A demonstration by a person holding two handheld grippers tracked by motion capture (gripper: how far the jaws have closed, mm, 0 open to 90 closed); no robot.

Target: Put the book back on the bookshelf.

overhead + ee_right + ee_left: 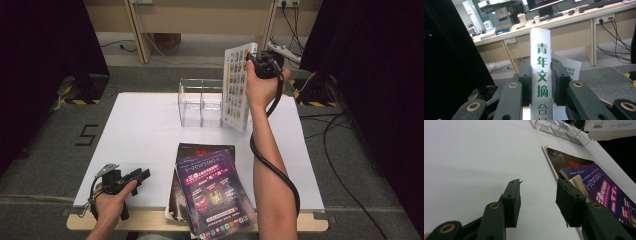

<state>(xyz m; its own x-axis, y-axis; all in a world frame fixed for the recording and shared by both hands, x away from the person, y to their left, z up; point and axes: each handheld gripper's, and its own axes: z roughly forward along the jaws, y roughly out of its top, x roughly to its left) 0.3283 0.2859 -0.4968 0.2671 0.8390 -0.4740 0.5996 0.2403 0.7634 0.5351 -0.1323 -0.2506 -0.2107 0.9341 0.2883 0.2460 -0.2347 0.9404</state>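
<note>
— So, what are your two grippers doing?

— Well, my right gripper [264, 64] is raised over the far right part of the table, clamped on a white book [237, 86]. In the right gripper view both black pads [525, 82] press flat against the book's white spine [541, 75], which stands upright between them and carries green characters down its length.

— And where is that book in relation to the table?

— From the high view it stands upright, its cover of small coloured pictures facing left. Its lower edge is down at the right end of a clear plastic rack [201, 102] with compartments, just beside the rack's right wall. Whether the book already rests on the table or sits inside the rack, I cannot tell.

— And the left one?

— My left gripper [141, 175] lies low near the front left edge of the white table [140, 130], in my hand [111, 200]. Its jaws stand apart with nothing between them; in the left gripper view I see bare white tabletop in the gap.

— Anything else within reach?

— Just to the right of that gripper lie two more books, stacked flat at the front edge: a purple book [215, 195] on top, turned slightly askew, and a dark book [192, 150] underneath it. Both lie well apart from the rack.
</note>
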